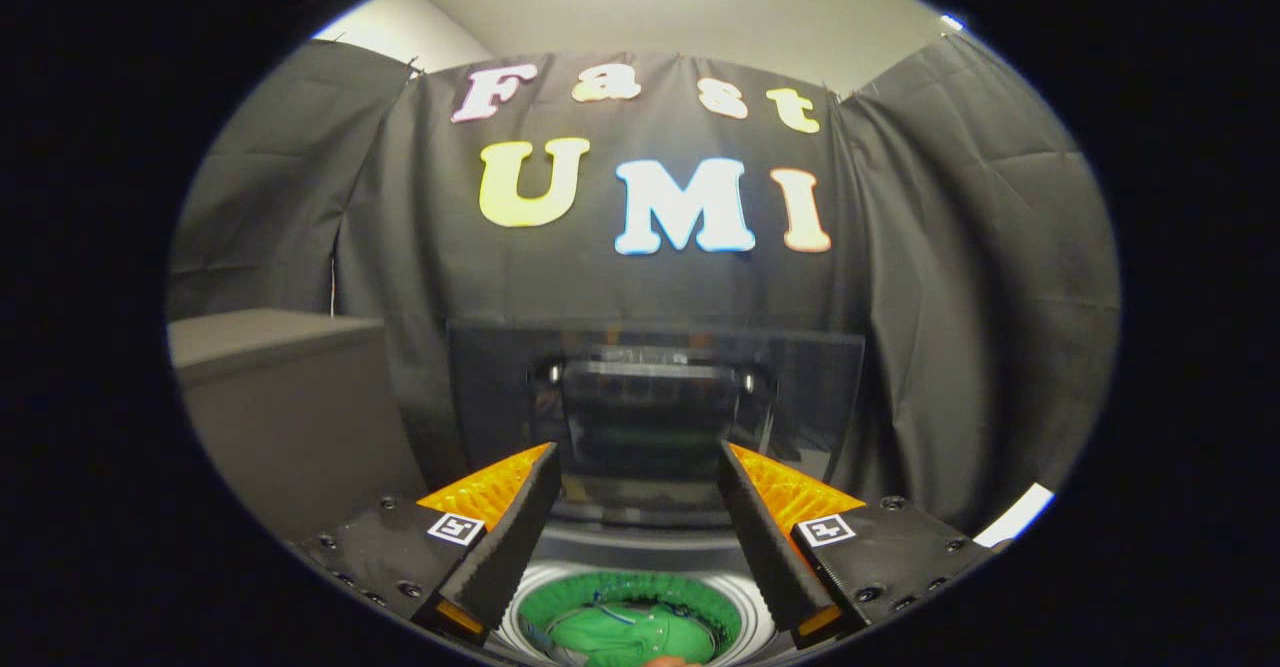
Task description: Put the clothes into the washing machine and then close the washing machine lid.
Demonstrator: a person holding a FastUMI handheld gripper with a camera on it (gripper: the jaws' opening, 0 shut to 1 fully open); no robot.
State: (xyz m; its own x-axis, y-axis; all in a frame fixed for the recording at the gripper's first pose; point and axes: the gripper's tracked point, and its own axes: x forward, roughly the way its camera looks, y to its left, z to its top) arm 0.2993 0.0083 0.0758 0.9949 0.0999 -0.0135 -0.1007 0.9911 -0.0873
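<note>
My gripper [636, 467] is open, its two fingers spread wide with nothing between them. Below and between the fingers lies the round drum opening of the washing machine [640, 557], and a green garment [620, 635] rests inside it. The dark glossy lid [655, 402] stands raised upright just beyond the fingertips, at the back of the machine. My fingers hover above the machine's top, apart from both the lid and the garment.
A grey box-like cabinet [285, 397] stands to the left of the machine, about level with the lid. Black cloth walls [960, 327] close in behind and on both sides.
</note>
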